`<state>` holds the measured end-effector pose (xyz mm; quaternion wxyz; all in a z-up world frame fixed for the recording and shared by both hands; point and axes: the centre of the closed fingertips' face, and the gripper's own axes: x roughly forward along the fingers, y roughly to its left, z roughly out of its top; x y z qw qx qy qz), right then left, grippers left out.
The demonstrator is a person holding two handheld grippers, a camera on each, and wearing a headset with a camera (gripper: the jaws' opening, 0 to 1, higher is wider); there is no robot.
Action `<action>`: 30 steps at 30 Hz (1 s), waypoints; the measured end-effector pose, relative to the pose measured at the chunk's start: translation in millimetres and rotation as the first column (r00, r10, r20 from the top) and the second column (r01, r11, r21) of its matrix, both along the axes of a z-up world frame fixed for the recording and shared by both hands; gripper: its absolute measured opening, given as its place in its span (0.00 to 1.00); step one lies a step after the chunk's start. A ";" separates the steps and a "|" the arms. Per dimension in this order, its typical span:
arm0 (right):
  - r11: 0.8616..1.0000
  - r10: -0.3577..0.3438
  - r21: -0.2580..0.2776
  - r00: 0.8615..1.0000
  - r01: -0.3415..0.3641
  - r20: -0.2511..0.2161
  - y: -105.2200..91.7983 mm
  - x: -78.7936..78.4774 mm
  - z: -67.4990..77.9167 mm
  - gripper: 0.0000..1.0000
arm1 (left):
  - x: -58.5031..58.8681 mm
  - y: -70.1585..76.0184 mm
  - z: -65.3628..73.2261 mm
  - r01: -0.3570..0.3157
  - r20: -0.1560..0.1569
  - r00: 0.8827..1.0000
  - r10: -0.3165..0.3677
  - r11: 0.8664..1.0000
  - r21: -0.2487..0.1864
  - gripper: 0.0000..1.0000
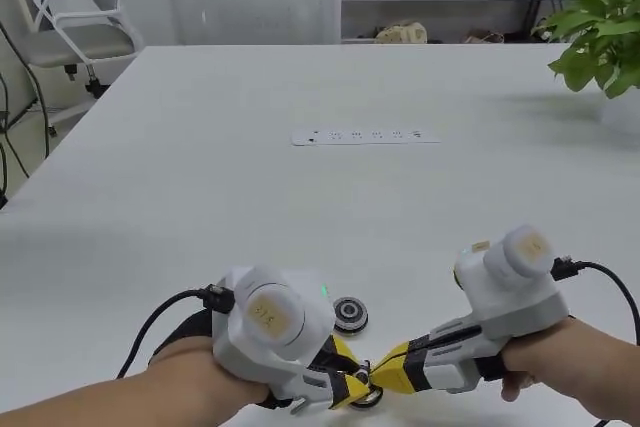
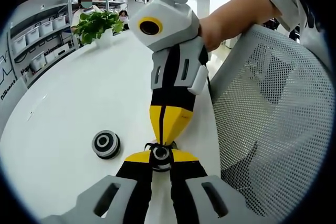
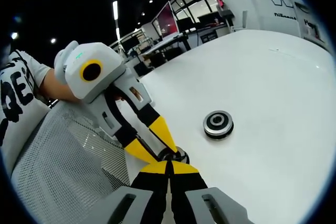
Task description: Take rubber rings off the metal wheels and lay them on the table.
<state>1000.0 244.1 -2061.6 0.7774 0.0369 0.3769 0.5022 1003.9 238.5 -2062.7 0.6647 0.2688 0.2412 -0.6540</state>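
Surroundings first. The table point(image 1: 200, 177) is mostly bare. A power strip point(image 1: 365, 136) lies toward the far edge and a plant point(image 1: 600, 32) stands at the far right corner. A white chair point(image 1: 75, 27) sits off the far left corner, and a mesh chair point(image 2: 273, 129) sits tight against the near edge behind both hands. I see nothing between the grippers and the work.

Free wheel point(image 1: 350, 314) lies flat near the near edge with its dark outer band on. It is just beyond the grippers and touches neither.

Held wheel point(image 3: 174, 156) is at the near edge, about mid-width, right where the two sets of yellow tips meet.

Left gripper point(image 2: 160, 157): it comes in low from the left, with the hand wrapped round the body. The jaws are part closed, one on each side of the held wheel, clamping it.

Right gripper point(image 3: 168, 167): it comes in from the right, nose to nose with the left one and angled down at the wheel. The jaws are pressed almost together with only a slit between them. They look pinched on the black rubber ring point(image 2: 152, 146) at the wheel's rim. I can't tell how far the ring is lifted off the metal because the tips cover that spot.
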 end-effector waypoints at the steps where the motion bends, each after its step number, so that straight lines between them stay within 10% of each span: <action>1: 1.000 0.001 0.001 1.000 -0.001 0.001 0.1 0.0 0.2 0.00 | -0.1 0.1 -0.1 0.000 0.000 1.000 0.000 1.000 0.000 0.07; 7: 0.996 0.009 0.094 1.000 -0.007 -0.021 13.3 -3.8 13.2 0.00 | -0.4 0.1 -0.4 -0.002 0.000 1.000 0.002 1.000 -0.002 0.07; 30: 0.999 0.006 0.037 0.999 -0.007 0.036 -1.8 3.3 5.9 0.00 | -0.1 -0.1 0.6 -0.009 -0.004 1.000 0.008 1.000 -0.029 0.07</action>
